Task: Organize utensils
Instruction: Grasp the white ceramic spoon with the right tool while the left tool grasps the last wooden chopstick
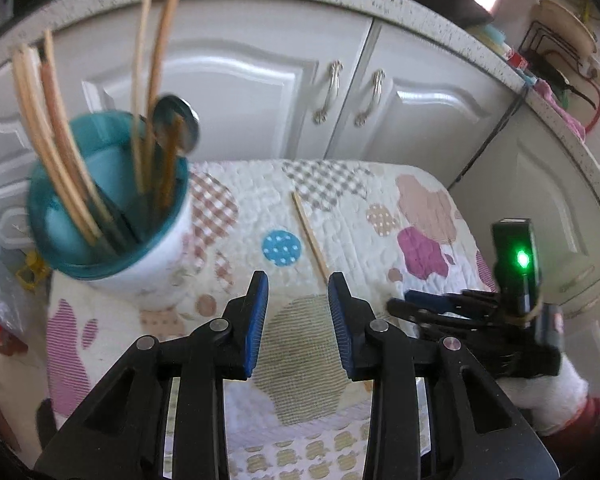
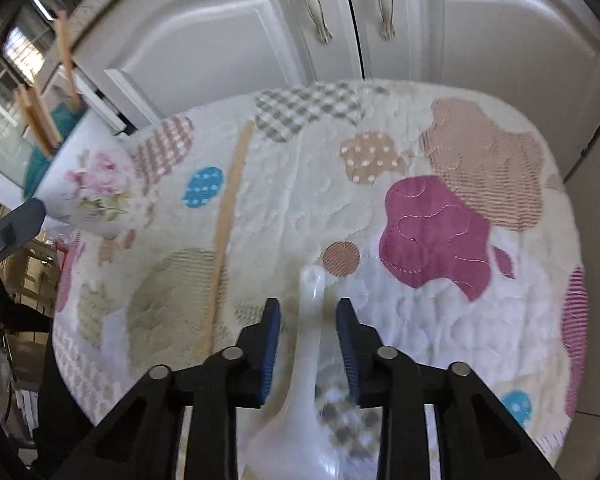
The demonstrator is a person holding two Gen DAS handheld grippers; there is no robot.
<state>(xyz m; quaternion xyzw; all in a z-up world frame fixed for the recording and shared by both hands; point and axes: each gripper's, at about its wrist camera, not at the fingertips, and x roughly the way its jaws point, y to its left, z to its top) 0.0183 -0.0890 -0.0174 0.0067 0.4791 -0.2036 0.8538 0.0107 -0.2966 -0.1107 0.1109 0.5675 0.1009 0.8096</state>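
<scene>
Teal-lined cup full of chopsticks and a spoon; both grippers' jaws spread, nothing pinched.

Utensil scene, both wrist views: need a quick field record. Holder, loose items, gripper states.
holder: white floral cup with teal inside, upright on the quilted mat, left side
holder contents: several chopsticks and a metal spoon
loose item 1: single chopstick flat on the mat, just ahead of the left gripper
loose item 2: white ceramic spoon, handle lying between the right gripper jaws
left gripper: open, empty
right gripper: open, straddling the spoon handle, not clamped
backdrop: white cabinet doors
</scene>
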